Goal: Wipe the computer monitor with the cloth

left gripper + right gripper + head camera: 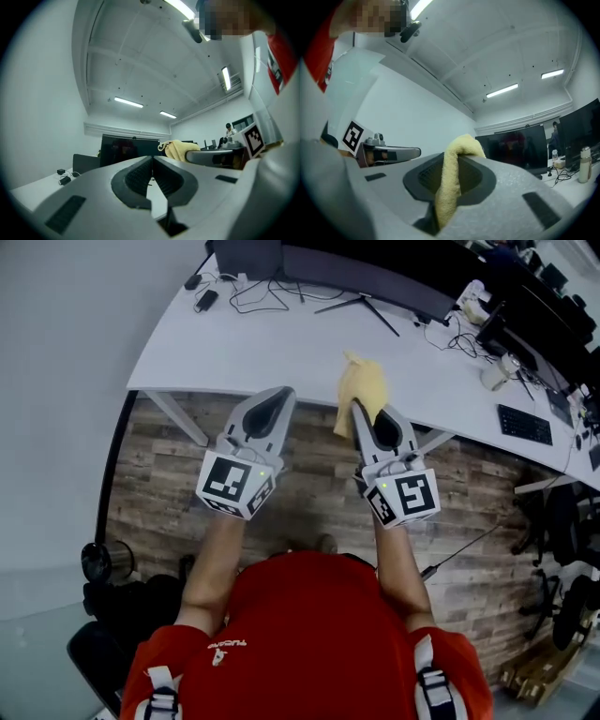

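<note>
A person in a red shirt [319, 634] stands at the edge of a white counter [281, 343], seen from above, with a hand-held gripper in each hand and both pointing forward. The right gripper [361, 409] is clamped on a yellow cloth [364, 390]. In the right gripper view the cloth [450, 187] is pinched between the two dark pads, with one fold humped over the tips and the rest trailing down toward the camera. The left gripper [279, 395] sits just beside it, with its jaws pressed together and nothing between them (its own view shows the ribbed pads meeting on empty air). A wide, dark computer monitor [375, 277] stands on a splayed foot at the far side of the counter, well apart from both grippers, and cables [258, 296] lie loose on the counter in front of it. The cloth hangs over the near edge of the counter and touches no screen. Wiping does not appear to have begun, and this looks like the carrying step, cloth in hand. The next move likely calls for a forward and upward reach across the counter, so that the bunched fold meets the glass flat and clear of the cables.
</note>
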